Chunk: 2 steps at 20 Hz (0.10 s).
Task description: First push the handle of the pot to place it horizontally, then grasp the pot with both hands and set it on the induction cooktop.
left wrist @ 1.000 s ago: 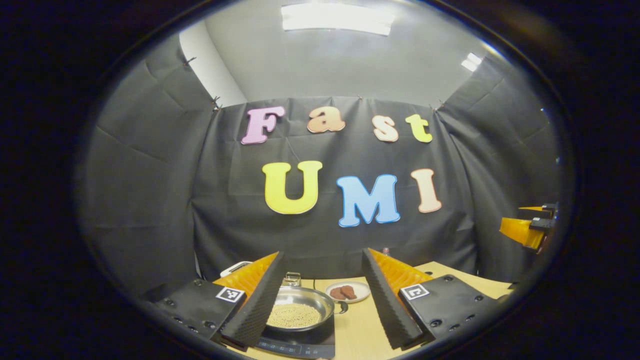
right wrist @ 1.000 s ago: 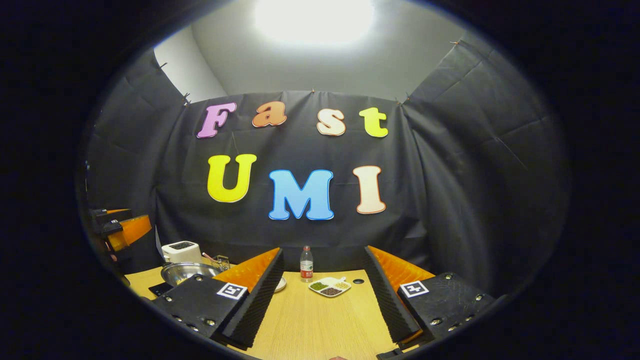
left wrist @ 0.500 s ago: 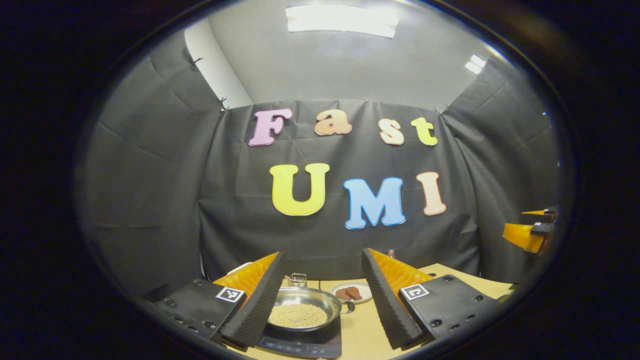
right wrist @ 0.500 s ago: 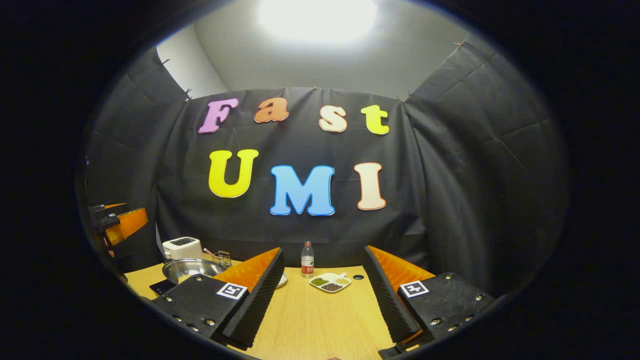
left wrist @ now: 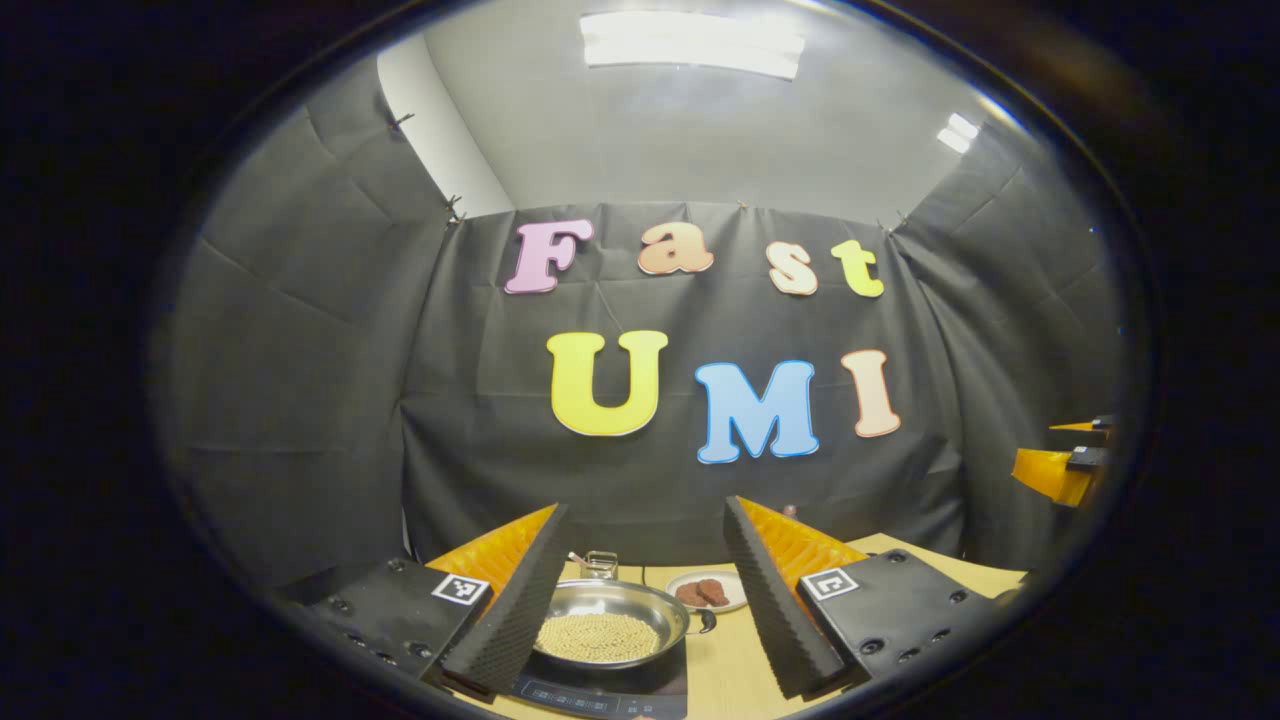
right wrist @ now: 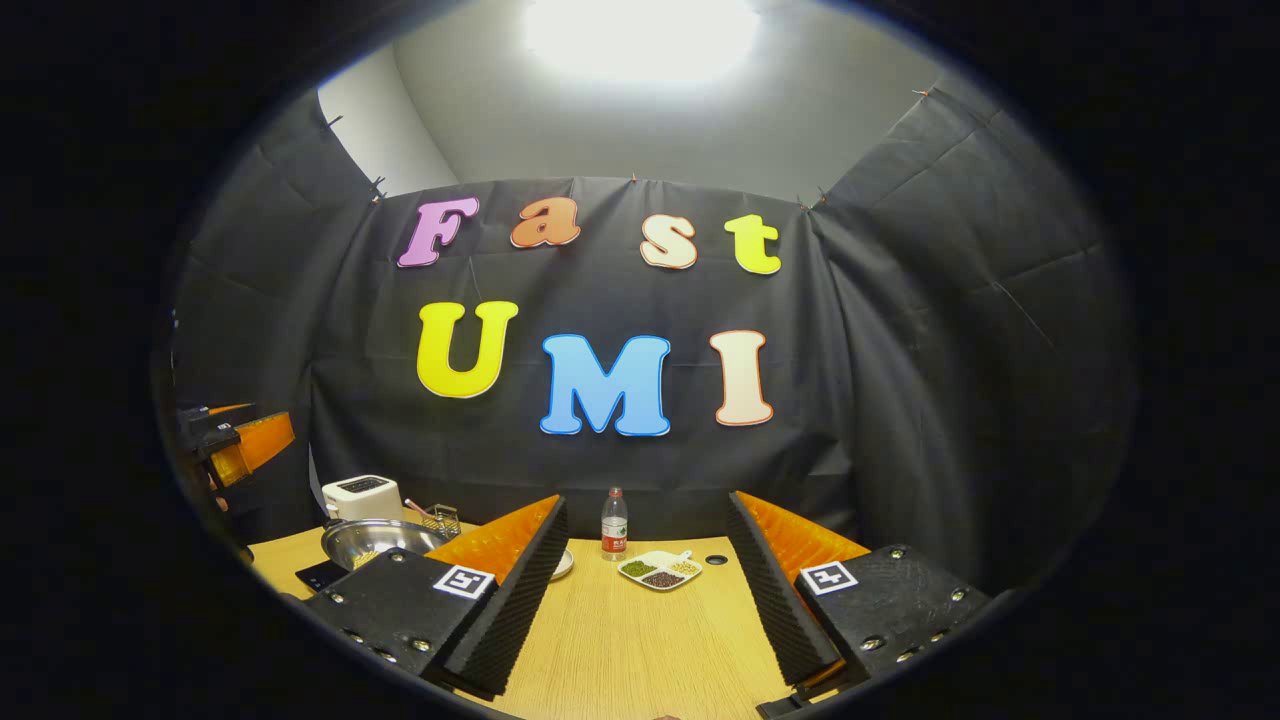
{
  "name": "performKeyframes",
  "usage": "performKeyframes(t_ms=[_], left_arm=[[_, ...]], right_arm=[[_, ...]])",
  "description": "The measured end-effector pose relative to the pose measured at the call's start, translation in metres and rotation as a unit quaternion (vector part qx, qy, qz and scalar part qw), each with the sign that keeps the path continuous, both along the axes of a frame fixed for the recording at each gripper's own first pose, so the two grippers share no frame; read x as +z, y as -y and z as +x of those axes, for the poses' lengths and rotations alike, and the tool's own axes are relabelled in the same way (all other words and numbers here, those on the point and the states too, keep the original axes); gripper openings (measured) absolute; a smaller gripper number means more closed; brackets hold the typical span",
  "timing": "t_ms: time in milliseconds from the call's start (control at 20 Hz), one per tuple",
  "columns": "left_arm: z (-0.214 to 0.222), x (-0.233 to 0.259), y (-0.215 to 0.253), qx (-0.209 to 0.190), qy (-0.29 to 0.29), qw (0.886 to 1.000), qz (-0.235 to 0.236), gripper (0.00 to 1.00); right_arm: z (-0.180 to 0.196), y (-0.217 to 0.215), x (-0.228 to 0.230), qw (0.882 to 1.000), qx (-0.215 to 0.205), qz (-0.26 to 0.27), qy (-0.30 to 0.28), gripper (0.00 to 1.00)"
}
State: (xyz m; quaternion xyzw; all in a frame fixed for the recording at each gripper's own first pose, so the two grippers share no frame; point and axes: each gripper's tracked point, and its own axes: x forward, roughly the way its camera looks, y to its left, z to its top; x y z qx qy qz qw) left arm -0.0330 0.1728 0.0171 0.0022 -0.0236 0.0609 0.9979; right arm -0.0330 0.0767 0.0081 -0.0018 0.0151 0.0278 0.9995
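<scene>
Since a second ago the left gripper point(left wrist: 640, 590) has drifted slightly, so the pot point(left wrist: 612, 626) now sits a little more to the right between its fingers, and the wall letters lie lower in that view. Its fingers stand spread wide, holding nothing. The pot, a steel pan filled with small yellow beans, rests on the black induction cooktop point(left wrist: 610, 690), low in the gap and closer to the left finger; its dark handle point(left wrist: 706, 622) pokes out to the right. Behind it on the wooden table point(left wrist: 730, 670) are a small plate of brown pieces point(left wrist: 706, 591) and a small wire basket point(left wrist: 600, 563). The right gripper point(right wrist: 645, 590) is likewise spread and empty, over bare tabletop well to the right of the pot. In the right gripper view a white toaster point(right wrist: 361, 496), a water bottle point(right wrist: 614, 524) and a divided dish of beans point(right wrist: 660, 571) stand farther back; these have barely shifted. Nothing lies between either gripper and the pot
</scene>
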Motion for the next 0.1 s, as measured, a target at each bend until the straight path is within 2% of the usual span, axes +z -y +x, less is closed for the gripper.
performKeyframes(t_ms=[100], left_arm=[[0.0013, -0.0007, -0.0012, 0.001, -0.001, 1.0, 0.004, 0.98]], right_arm=[[0.0018, -0.0009, 0.0005, 1.0, 0.001, 0.0, 0.001, 0.96]])
